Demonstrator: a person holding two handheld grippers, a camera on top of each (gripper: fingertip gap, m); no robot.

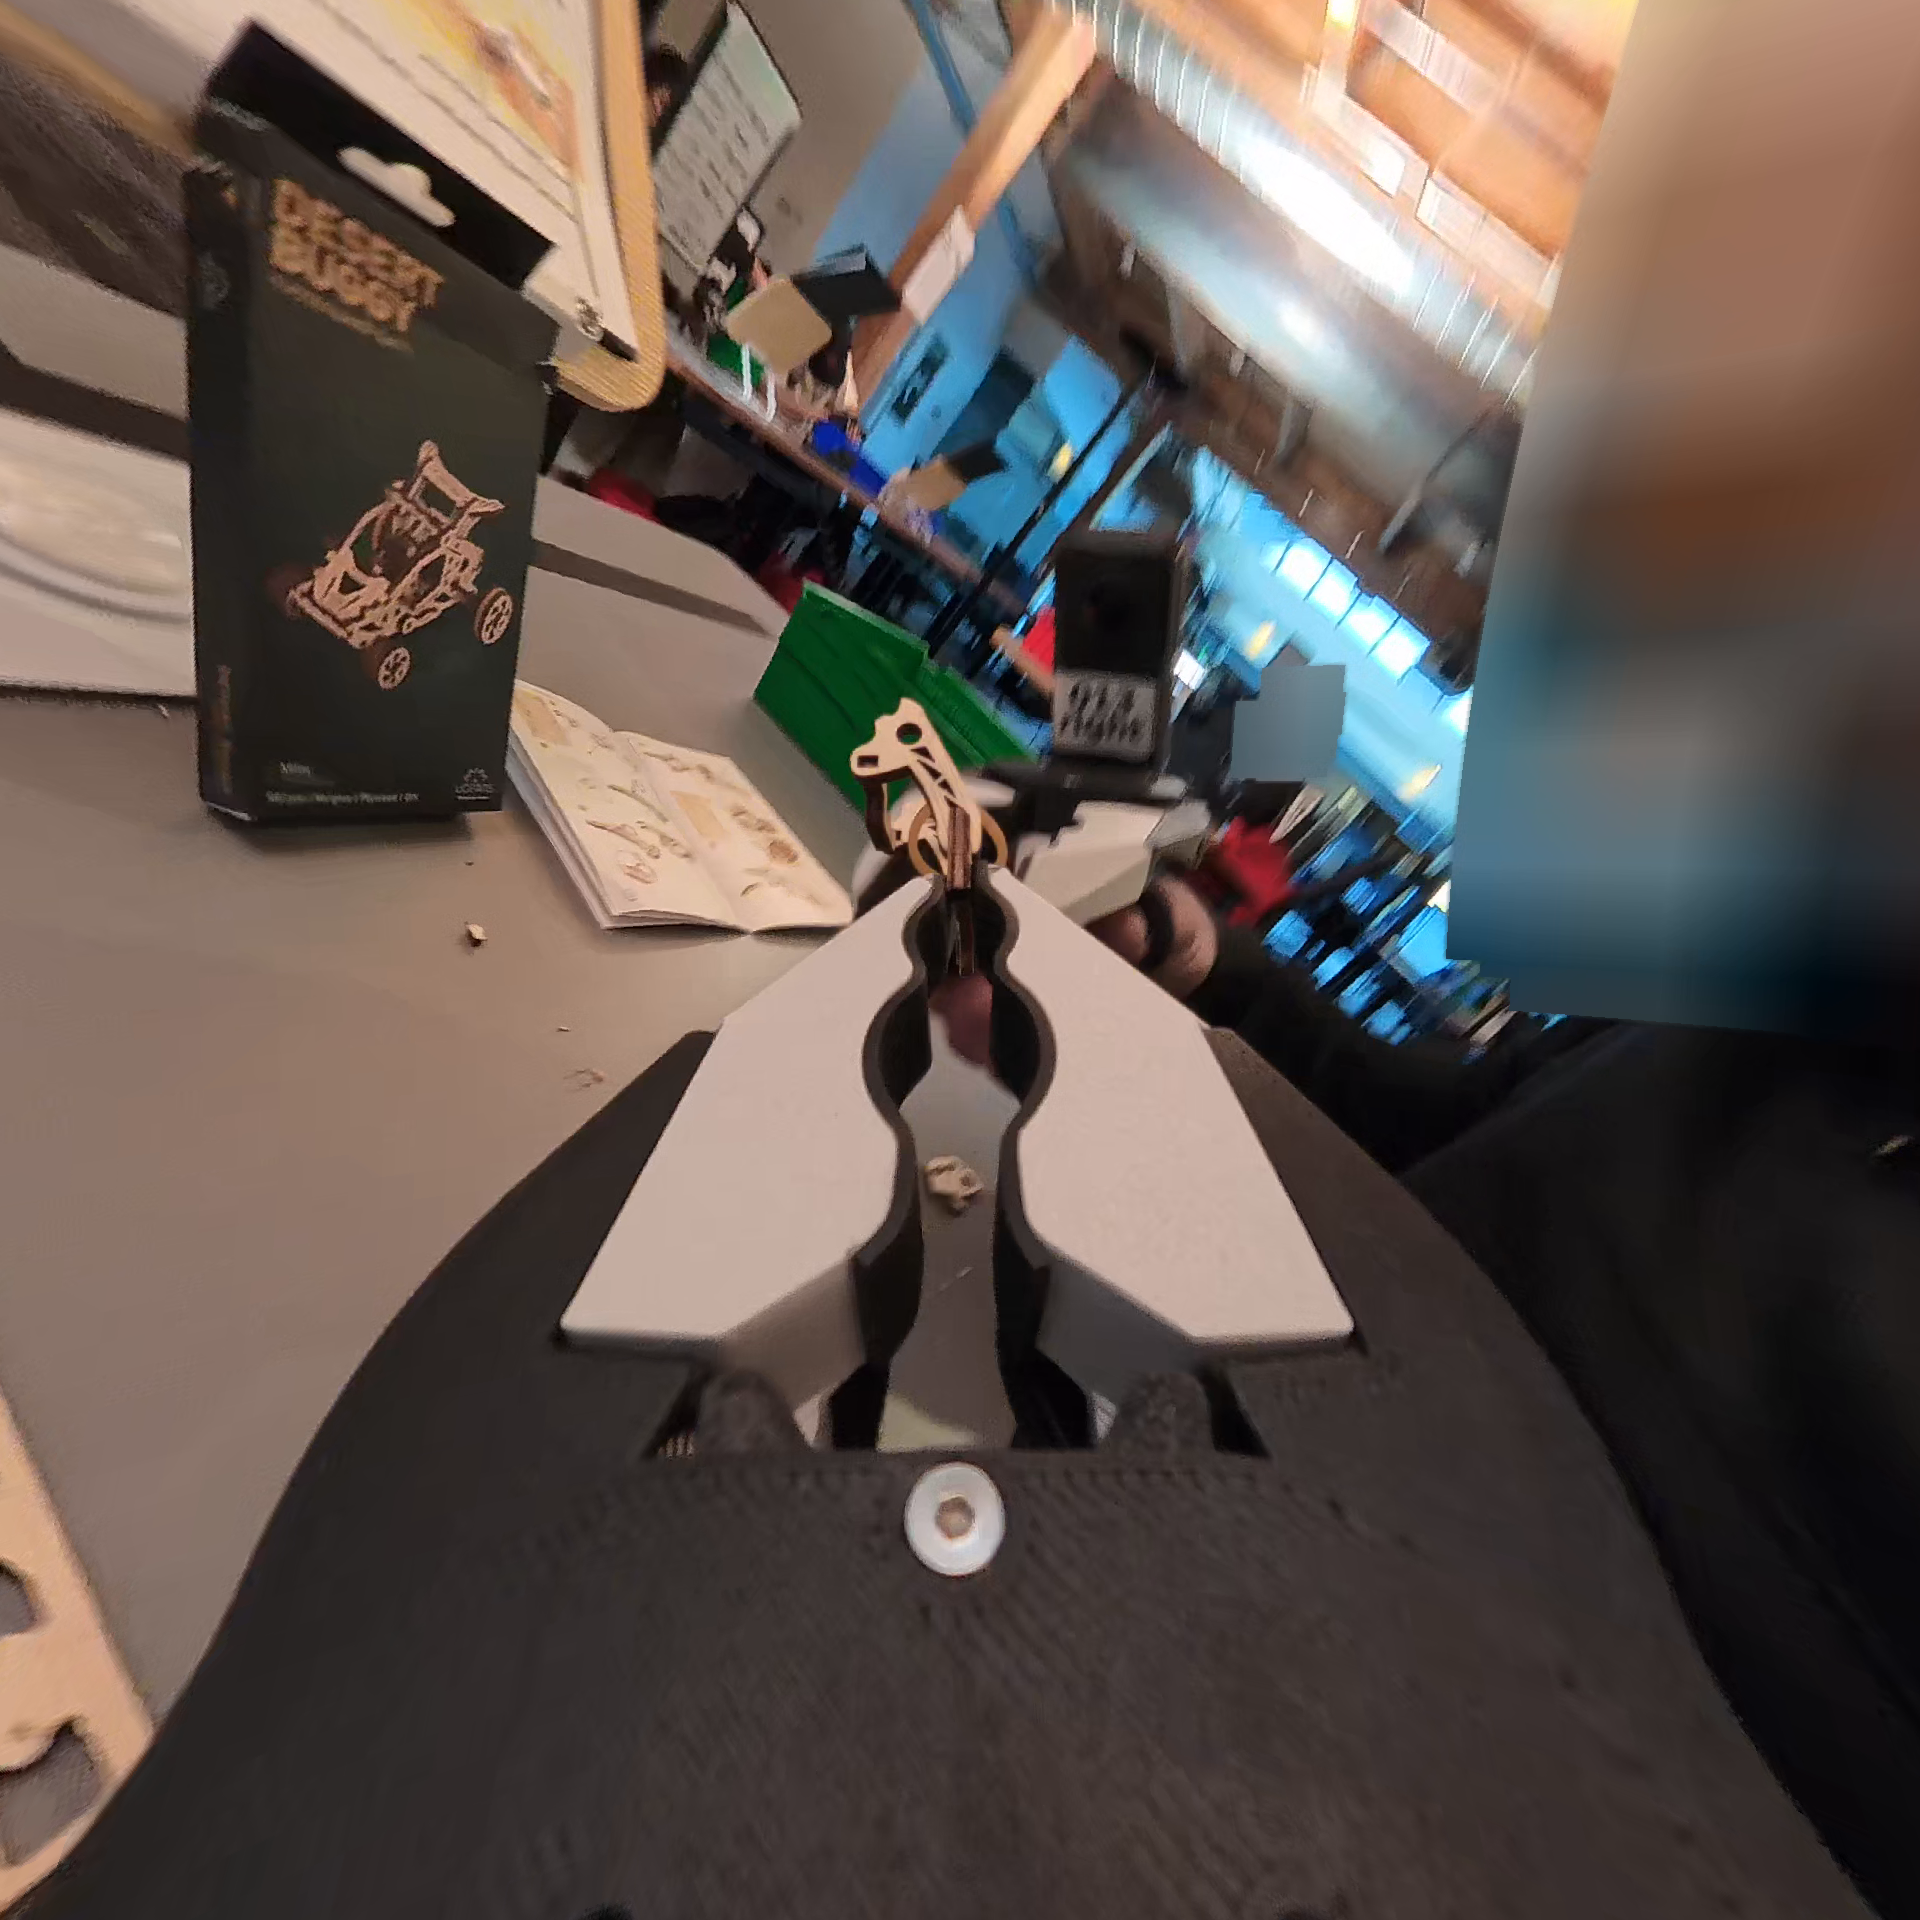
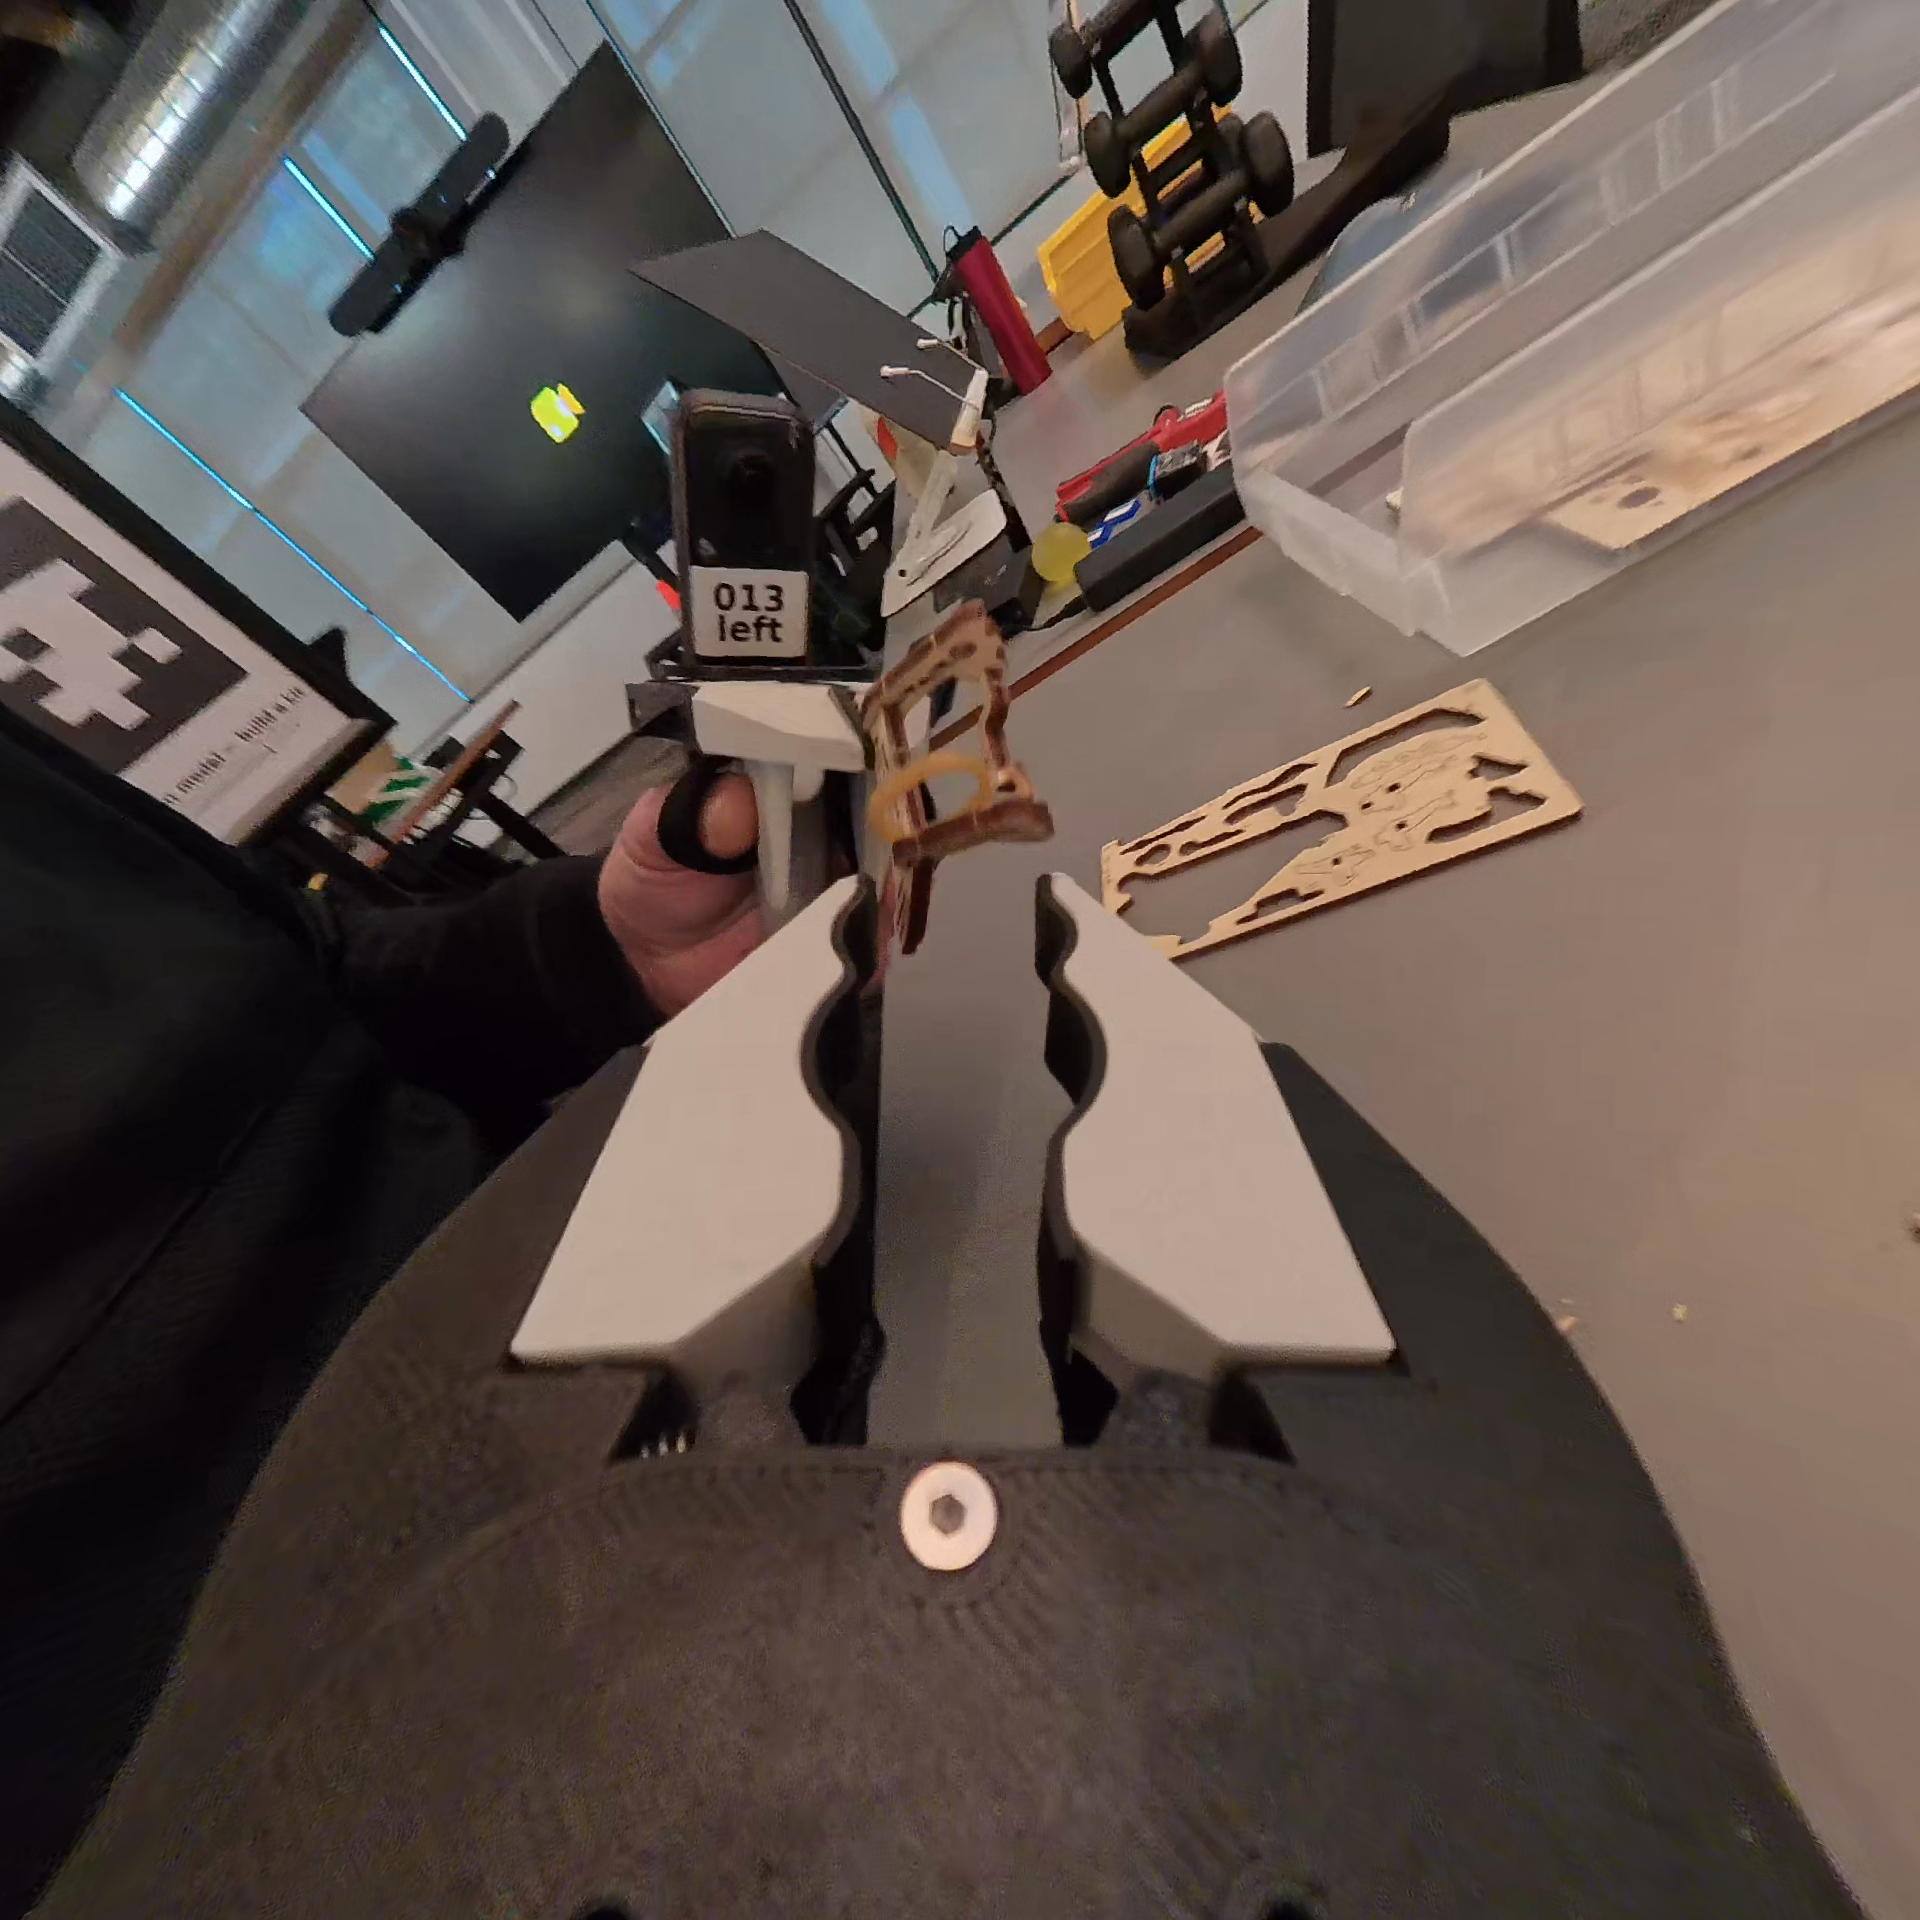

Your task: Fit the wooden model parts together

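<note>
A grey table (image 1: 260, 1039) carries a dark box (image 1: 358, 499) standing upright at far left, an open booklet (image 1: 675, 821) just right of it, and small wood scraps. A cut-out wooden sheet (image 2: 1351, 810) lies flat at right, clear bins (image 2: 1558, 364) farther back.

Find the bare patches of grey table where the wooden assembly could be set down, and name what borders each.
One free patch lies on the table between the punched plywood sheet and the right gripper, with only crumbs there. Another lies in front of the dark box and open booklet. Crowded: around the clear bins and the tools beside them.
</note>
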